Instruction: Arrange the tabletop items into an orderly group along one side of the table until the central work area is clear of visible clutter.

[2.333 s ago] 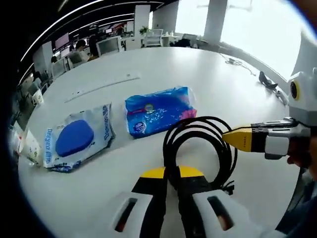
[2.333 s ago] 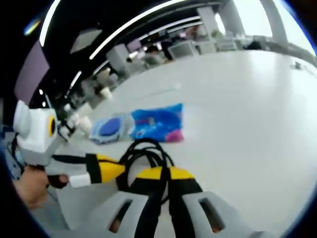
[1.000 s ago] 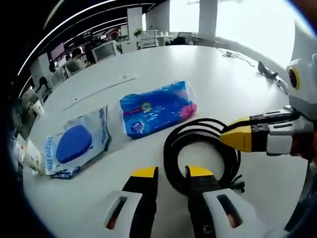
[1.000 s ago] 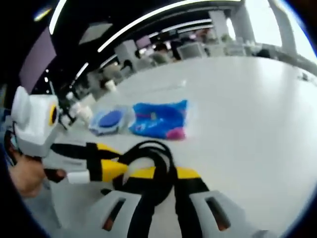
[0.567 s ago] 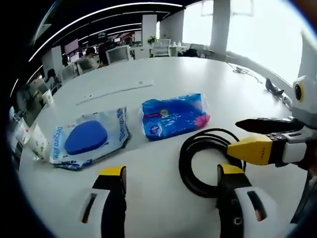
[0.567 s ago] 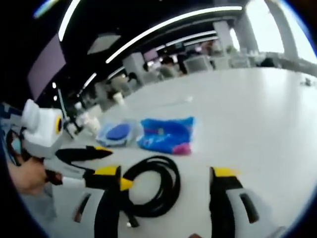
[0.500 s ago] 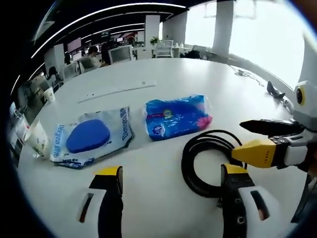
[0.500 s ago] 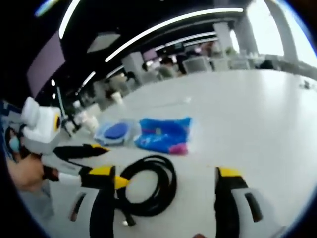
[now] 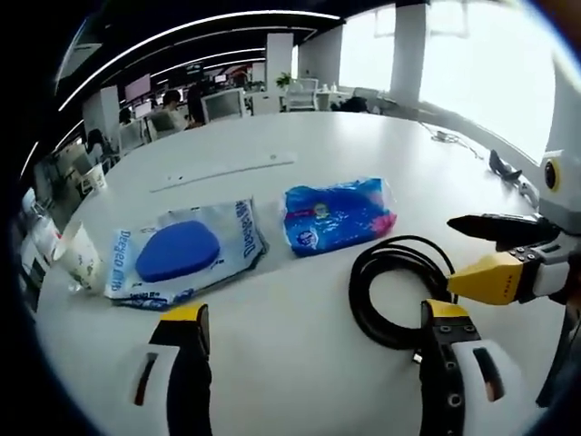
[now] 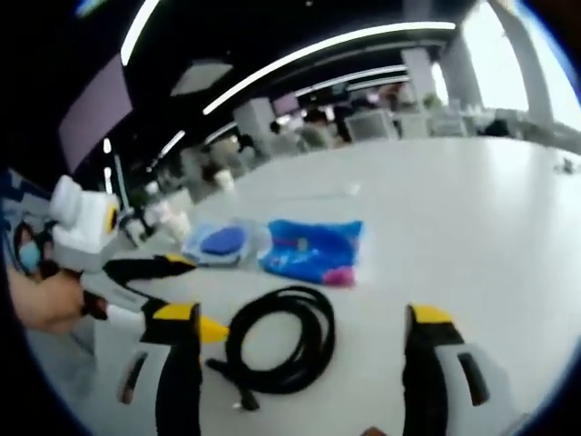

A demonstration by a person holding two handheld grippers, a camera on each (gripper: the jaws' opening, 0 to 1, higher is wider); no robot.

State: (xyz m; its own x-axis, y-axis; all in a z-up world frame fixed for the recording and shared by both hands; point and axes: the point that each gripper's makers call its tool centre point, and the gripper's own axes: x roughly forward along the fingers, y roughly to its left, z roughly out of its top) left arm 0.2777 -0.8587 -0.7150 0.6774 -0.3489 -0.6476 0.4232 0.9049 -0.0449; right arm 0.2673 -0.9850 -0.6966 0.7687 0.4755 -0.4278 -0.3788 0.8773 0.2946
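A coiled black cable (image 9: pixel 360 297) (image 10: pixel 320 334) lies flat on the white table (image 9: pixel 300 136), free of both grippers. My left gripper (image 9: pixel 316 318) is open, its jaws wide apart, the coil just inside the right jaw. In the right gripper view the left gripper (image 10: pixel 194 295) comes in from the left, held by a hand. My right gripper (image 10: pixel 301 316) is open too, with the coil between its jaws near the left one; it enters the left gripper view (image 9: pixel 472 252) from the right. Behind the coil lie a blue tissue pack (image 9: pixel 338 213) (image 10: pixel 313 250) and a wipes pack with a blue lid (image 9: pixel 182 252) (image 10: pixel 222 243).
A paper cup (image 9: pixel 82 263) stands at the table's left edge. A thin white strip (image 9: pixel 222 171) lies farther back. A small black object (image 9: pixel 504 163) and a cord (image 9: pixel 445 136) sit at the far right edge. Desks, monitors and people are beyond the table.
Both grippers, earlier shut on the black cable, have opened wide and let it go. The coil now rests on the table, and both views have drawn back a little.
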